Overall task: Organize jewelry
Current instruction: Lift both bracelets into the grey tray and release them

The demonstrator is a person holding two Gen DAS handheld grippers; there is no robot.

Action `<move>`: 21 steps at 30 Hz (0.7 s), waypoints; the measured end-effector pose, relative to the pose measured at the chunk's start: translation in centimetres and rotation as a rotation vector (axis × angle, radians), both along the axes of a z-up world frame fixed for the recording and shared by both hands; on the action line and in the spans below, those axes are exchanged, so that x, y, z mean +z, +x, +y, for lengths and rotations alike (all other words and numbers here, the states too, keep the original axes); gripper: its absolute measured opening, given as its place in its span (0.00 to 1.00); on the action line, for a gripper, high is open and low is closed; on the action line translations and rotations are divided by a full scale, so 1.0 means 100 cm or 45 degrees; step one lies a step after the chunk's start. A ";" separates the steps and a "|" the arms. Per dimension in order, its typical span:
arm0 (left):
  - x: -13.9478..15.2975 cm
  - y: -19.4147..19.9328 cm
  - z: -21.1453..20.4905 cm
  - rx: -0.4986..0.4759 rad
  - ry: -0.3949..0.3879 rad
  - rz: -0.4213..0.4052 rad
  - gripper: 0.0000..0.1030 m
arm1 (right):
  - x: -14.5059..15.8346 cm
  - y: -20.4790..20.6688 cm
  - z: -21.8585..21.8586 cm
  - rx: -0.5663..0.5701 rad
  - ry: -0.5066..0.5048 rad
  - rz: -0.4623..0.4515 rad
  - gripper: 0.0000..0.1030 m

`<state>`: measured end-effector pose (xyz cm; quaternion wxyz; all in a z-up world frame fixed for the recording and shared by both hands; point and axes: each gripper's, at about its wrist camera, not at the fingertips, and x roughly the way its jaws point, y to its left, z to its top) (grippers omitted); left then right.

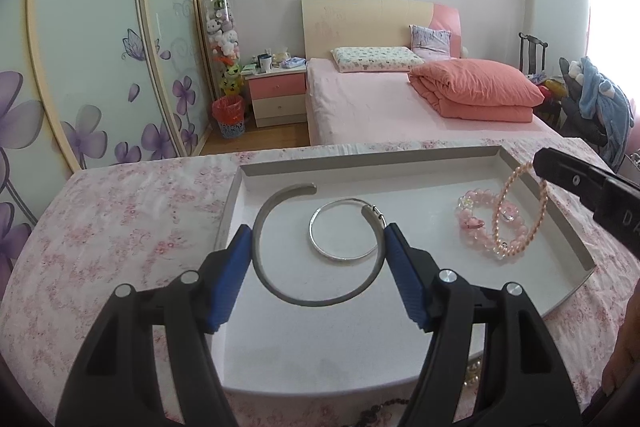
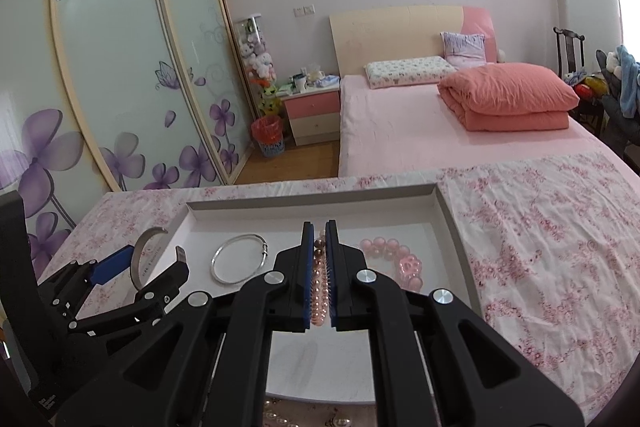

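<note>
My left gripper [image 1: 318, 239] grasped the grey open cuff [image 1: 280, 287] by its sides, above the white tray [image 1: 400, 165]. My right gripper [image 2: 319, 227] clenched the pink pearl bracelet [image 2: 320, 291] over the tray, near the silver bangle [image 2: 236, 263].

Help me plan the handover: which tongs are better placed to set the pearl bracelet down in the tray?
Right. The right tongs are shut on the pearl bracelet, which hangs over the tray above the pink bead bracelet. The left tongs are occupied, pressing on the gray cuff bangle.
</note>
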<state>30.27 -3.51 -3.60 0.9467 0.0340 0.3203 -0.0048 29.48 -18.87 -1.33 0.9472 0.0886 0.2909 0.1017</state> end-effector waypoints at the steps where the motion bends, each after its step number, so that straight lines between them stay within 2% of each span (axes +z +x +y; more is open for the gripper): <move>1: -0.001 0.002 -0.001 -0.003 0.003 -0.001 0.64 | -0.002 0.000 -0.001 0.000 0.008 0.010 0.07; 8: 0.006 0.005 0.008 0.024 -0.021 -0.027 0.67 | -0.005 0.001 -0.014 -0.038 0.053 0.047 0.09; 10: 0.009 0.002 0.012 0.042 -0.025 -0.038 0.67 | -0.003 -0.002 -0.016 -0.052 0.059 0.043 0.17; 11: 0.011 0.001 0.015 0.052 -0.028 -0.041 0.67 | -0.001 -0.005 -0.017 -0.056 0.060 0.038 0.17; 21: 0.028 -0.036 0.037 0.092 -0.013 -0.089 0.68 | 0.007 -0.039 -0.009 -0.021 0.040 0.028 0.17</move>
